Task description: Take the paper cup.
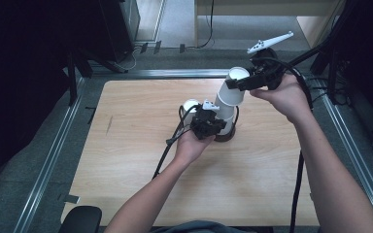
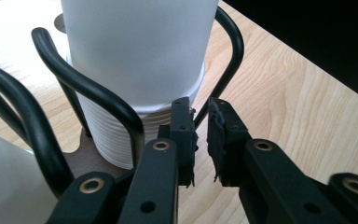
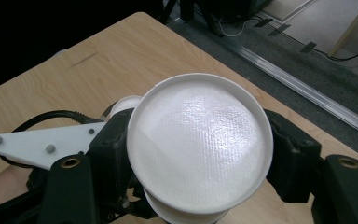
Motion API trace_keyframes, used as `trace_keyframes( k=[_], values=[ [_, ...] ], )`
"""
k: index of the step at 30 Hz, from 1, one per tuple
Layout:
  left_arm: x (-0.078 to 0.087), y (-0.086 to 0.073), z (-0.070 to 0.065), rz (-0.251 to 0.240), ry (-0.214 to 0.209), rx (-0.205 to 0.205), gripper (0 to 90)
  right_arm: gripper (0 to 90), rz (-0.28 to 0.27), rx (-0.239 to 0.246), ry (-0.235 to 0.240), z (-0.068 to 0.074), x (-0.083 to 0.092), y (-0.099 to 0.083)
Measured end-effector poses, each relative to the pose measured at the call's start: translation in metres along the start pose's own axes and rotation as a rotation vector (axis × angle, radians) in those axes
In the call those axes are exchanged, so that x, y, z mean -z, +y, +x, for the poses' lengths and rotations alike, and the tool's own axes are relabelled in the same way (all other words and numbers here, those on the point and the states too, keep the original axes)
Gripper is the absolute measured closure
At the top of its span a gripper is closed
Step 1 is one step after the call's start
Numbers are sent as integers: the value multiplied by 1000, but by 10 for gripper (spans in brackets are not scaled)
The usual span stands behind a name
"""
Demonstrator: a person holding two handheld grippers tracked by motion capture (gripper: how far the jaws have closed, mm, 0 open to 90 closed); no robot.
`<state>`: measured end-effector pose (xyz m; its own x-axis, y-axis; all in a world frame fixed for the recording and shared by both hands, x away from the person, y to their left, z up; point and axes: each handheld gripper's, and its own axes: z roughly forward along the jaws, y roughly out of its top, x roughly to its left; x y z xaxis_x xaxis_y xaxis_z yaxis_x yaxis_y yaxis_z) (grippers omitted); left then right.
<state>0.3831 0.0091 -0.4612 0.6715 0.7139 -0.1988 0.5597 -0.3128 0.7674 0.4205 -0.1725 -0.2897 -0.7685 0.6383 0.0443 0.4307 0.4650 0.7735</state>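
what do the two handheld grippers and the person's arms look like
Both grippers are black with two blocky jaws and brass-coloured rivets. The left gripper and the right gripper each carry a white three-cornered plate on top and trail a thick black cable. The forearms are bare, with no sleeves or gloves in sight.

**Dim room, bright tabletop**

Light from overhead hits the wooden table (image 1: pixel 141 145); surroundings near black. Soft glare on the white cup (image 3: pixel 200 140) base in right gripper view. Left gripper view: jaws sharp, foreground cup at bottom left blurred. Shadows faint.
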Motion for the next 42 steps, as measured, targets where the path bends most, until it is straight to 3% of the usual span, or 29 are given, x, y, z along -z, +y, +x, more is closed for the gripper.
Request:
trace_keyframes(
  k=[9,13,16,22,26,30,33,42],
  values=[
    [1,0,0,1,-17,-15,722,338,7,33,11,6,24,-11],
    [7,-1,1,21,-35,-34,692,338,11,43,8,10,34,-27],
    [9,-1,2,35,-52,-42,661,338,8,43,30,12,35,-36],
    [17,-4,0,69,-88,-89,611,338,20,74,54,17,30,-60],
    [29,-8,3,82,-117,-126,582,338,14,108,106,24,26,-75],
    [34,-11,6,91,-137,-144,549,338,24,127,129,28,20,-85],
    [42,-20,8,118,-149,-183,542,337,30,135,153,31,12,-95],
    [58,-30,15,115,-182,-200,487,337,23,131,198,36,-6,-115]
  ],
)
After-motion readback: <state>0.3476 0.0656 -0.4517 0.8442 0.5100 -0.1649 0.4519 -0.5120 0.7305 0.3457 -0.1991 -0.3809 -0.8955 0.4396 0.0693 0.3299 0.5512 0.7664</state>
